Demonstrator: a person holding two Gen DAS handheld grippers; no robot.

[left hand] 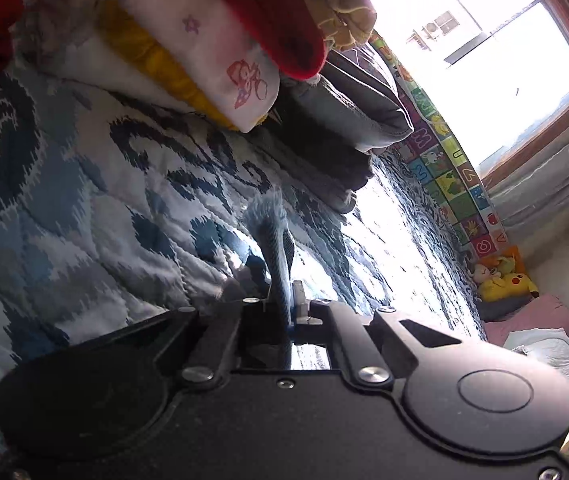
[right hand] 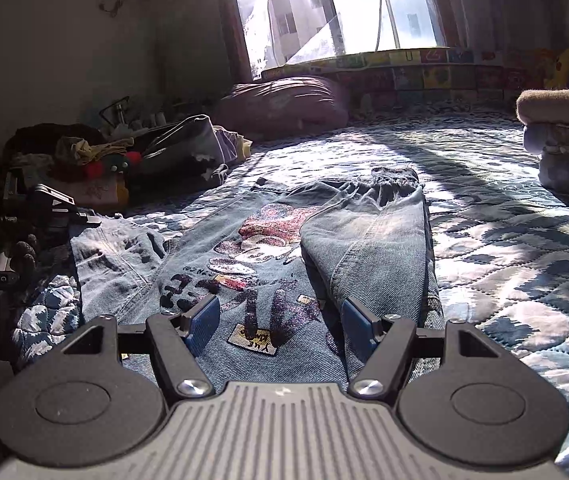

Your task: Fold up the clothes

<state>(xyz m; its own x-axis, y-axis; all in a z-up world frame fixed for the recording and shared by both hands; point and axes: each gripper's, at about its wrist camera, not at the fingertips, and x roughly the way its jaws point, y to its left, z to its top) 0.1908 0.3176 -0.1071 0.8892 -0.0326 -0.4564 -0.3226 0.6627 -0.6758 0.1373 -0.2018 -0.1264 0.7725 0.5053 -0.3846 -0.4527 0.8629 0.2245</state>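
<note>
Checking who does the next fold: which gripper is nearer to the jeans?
Left. The left gripper is shut on a frayed edge of the jeans, so it touches them. The right gripper is open, held over the patched denim with nothing between its fingers.

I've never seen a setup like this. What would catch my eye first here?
Probably the faded jeans with a sparkly cartoon patch, spread on the blue patterned quilt just beyond the open right claw. Next, the left claw shut on a frayed strip of denim, with a stack of folded clothes behind.
</note>
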